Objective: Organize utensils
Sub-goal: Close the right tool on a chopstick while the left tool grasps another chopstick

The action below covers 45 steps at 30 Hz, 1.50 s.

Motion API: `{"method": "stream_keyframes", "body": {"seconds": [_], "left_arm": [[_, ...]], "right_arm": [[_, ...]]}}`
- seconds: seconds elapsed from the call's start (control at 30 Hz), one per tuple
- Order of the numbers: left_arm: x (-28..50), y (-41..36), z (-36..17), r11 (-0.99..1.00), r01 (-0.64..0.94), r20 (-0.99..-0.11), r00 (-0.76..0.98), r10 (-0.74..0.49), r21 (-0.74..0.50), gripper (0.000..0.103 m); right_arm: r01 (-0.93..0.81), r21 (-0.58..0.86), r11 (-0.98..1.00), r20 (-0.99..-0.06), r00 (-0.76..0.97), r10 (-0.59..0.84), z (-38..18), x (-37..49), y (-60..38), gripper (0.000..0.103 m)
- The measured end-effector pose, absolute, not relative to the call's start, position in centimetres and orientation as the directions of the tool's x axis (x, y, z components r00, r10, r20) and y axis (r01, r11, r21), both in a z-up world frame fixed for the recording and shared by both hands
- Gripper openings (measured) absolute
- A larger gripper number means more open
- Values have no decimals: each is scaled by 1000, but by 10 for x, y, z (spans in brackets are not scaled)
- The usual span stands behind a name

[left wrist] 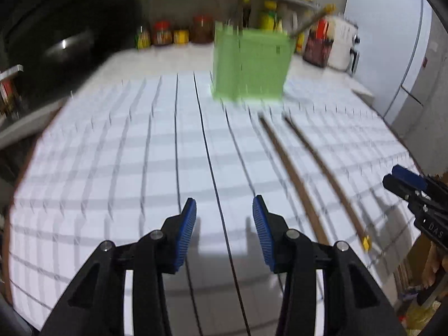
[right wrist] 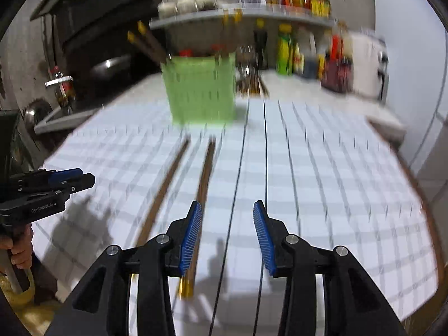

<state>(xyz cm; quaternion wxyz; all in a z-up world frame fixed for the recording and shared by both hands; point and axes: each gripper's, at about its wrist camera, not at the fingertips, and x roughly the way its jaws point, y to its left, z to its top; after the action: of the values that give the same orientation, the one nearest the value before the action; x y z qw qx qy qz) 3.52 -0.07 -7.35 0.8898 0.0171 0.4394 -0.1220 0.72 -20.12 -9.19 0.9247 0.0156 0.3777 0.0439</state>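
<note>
Two brown chopsticks with gold ends lie side by side on a white checked cloth (left wrist: pixel 112 154). In the left wrist view, one chopstick (left wrist: pixel 291 173) and the other chopstick (left wrist: pixel 327 168) lie to the right of my left gripper (left wrist: pixel 224 204). That gripper is open, with only cloth between its blue pads. In the right wrist view my right gripper (right wrist: pixel 227 207) is open too. The nearer chopstick (right wrist: pixel 205 168) runs under its left finger, and the second chopstick (right wrist: pixel 165 187) lies further left. A green slotted holder (right wrist: pixel 201 92) stands at the cloth's far edge with more chopsticks sticking out.
Behind the holder (left wrist: pixel 249 64) a shelf (right wrist: pixel 252 16) and the counter carry several sauce bottles and jars. A white appliance (right wrist: pixel 369 64) stands at the back right, and a sink area (right wrist: pixel 56 112) lies to the left. A hand (right wrist: pixel 19 252) holds the left gripper (right wrist: pixel 70 177).
</note>
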Motion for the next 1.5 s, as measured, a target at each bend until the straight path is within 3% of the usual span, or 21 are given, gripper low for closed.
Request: {"method": "stream_keyframes", "body": {"seconds": [0.17,0.33,0.63,0.7,1.07,1.5], "left_arm": [[27,3,-88,975,212,-809,561,-176,-65,41],[26,7,-84,978,196,-806,566,-174,-74,41],[28,-1,-86,972,215,-814,546,-197,-91,41],[30,-5,-86,970,224,-818,537,-206,-98,41],[27,-40,-81,957,274,-854,472,-216,-91,41],[31,-77,-91,952,292,-892,399,-211,-94,41]], "right_arm": [[-94,103,990,-734,665,139,-115,-1,-192,26],[-114,133,985,-739,650,175,-117,12,-186,26],[-116,60,991,-761,638,120,-125,22,-180,20],[-113,34,993,-762,640,99,-125,23,-181,7],[-21,26,999,-793,609,33,-123,7,-221,7],[-18,71,997,-779,624,67,-124,-6,-234,7]]}}
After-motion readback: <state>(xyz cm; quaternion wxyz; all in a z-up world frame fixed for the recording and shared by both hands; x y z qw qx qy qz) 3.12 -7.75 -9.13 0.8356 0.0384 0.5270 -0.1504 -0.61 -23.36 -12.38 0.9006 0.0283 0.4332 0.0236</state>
